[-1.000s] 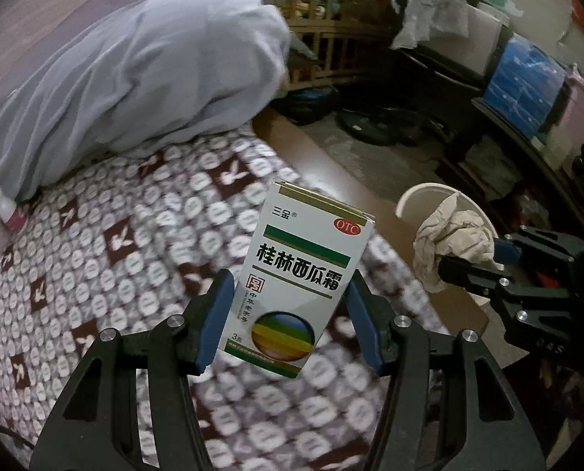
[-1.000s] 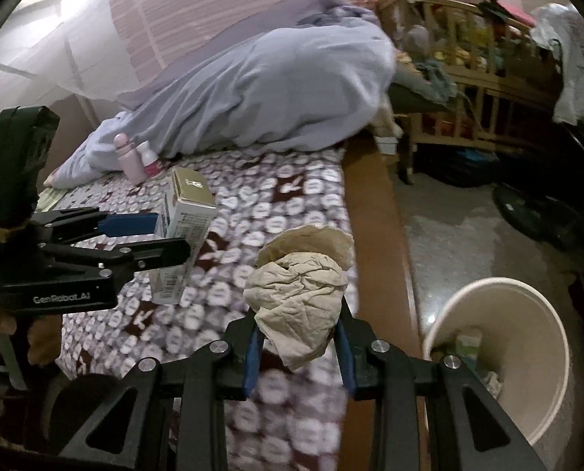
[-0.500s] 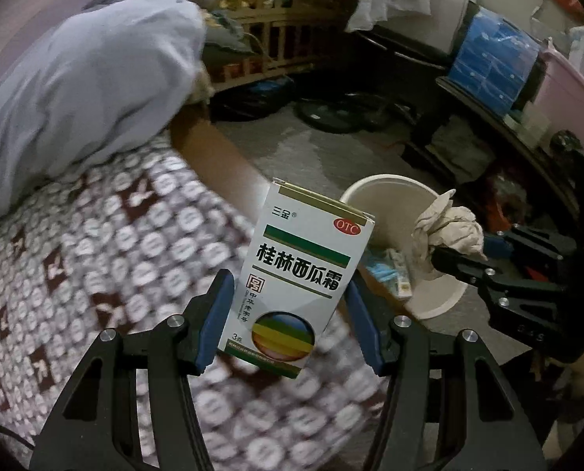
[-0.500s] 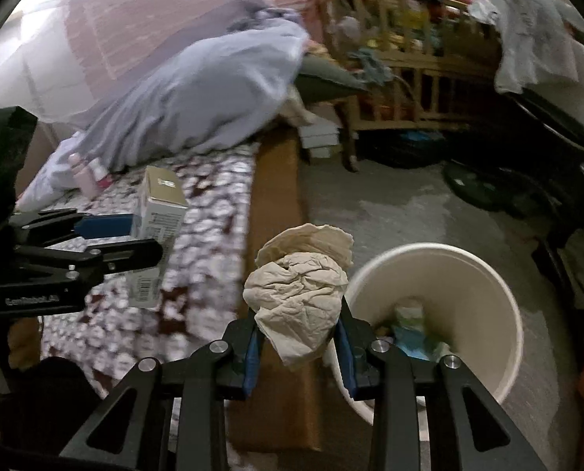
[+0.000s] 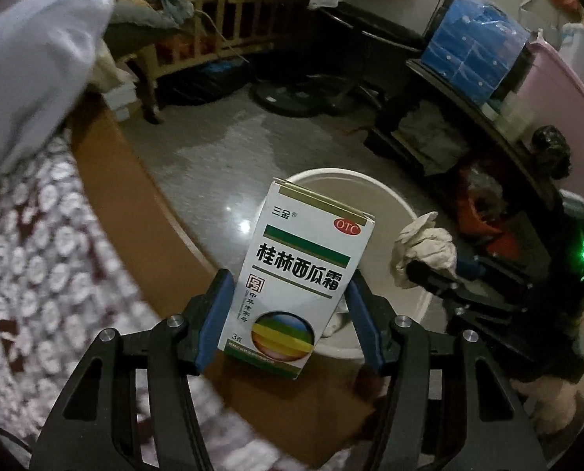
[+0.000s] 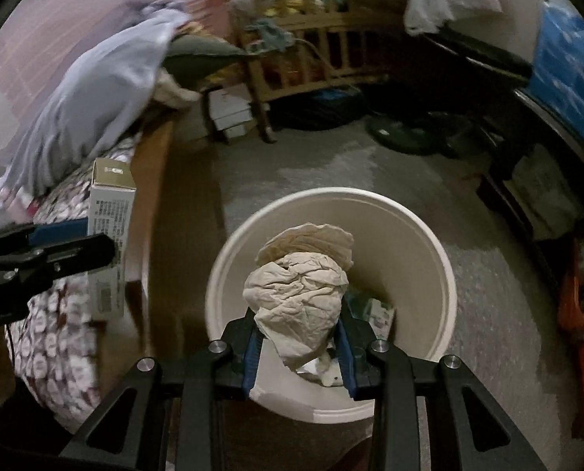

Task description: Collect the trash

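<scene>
Both pieces of trash are in hand and the step is the carry to the bin, nearly at the drop. Nearest in the right wrist view, the right tool [image 6: 297, 339] pinches a crumpled beige tissue [image 6: 299, 298] between its blue pads, hanging directly over the mouth of the white waste bin [image 6: 444, 274] on the floor; the next move there looks like simply spreading the jaws. The left tool [image 5: 288, 310] grips a white medicine box [image 5: 299, 274] upright, and it appears to sit over the bed's wooden edge [image 5: 107, 165] and the bin's near rim [image 5: 403, 204], so it probably needs to travel a little further over the opening before release. The bin's contents are mostly hidden behind the tissue; a bluish packet shows, unreadable. The bedspread and far clutter are blurred.
</scene>
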Available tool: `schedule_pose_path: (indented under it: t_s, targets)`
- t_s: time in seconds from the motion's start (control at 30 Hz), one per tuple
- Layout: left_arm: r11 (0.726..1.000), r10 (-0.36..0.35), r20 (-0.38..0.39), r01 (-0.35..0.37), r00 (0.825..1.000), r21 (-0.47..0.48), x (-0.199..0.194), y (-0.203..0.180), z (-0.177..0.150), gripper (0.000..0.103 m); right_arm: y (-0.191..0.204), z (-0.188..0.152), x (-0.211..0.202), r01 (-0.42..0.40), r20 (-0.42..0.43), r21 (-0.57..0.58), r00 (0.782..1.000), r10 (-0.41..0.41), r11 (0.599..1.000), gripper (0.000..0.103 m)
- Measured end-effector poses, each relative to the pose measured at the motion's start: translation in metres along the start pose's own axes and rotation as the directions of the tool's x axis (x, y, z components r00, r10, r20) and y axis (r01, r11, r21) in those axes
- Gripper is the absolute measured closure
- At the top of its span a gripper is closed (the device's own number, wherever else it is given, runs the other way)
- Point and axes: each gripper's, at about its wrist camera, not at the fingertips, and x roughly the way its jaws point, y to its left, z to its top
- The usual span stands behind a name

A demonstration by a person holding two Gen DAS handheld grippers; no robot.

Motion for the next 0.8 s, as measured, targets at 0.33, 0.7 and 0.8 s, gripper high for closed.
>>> schedule_pose_path:
  t_s: [0.33, 0.7, 0.8]
  targets:
    - [0.992, -0.089, 0.004, 0.089, 0.996, -0.085, 0.012, 0.000, 0.011, 0.034, -0.015, -0.001, 0.006, 0.041, -0.008, 0.043, 0.999, -0.041, 0.998, 0.042]
    - [0.993, 0.109, 0.109, -0.102, 0.988, -0.061, -0.024, 0.002, -0.010, 0.034, 0.005, 0.001, -0.024, 0.065, 0.099, 0.028, 0.993, -0.067, 0.997, 0.041]
    - [0.990, 0.140, 0.143, -0.133, 0.980, -0.055, -0.036, 0.001, -0.018, 0.034, 0.017, 0.001, -0.041, 0.072, 0.156, 0.023, 0.985, -0.074, 0.997, 0.040]
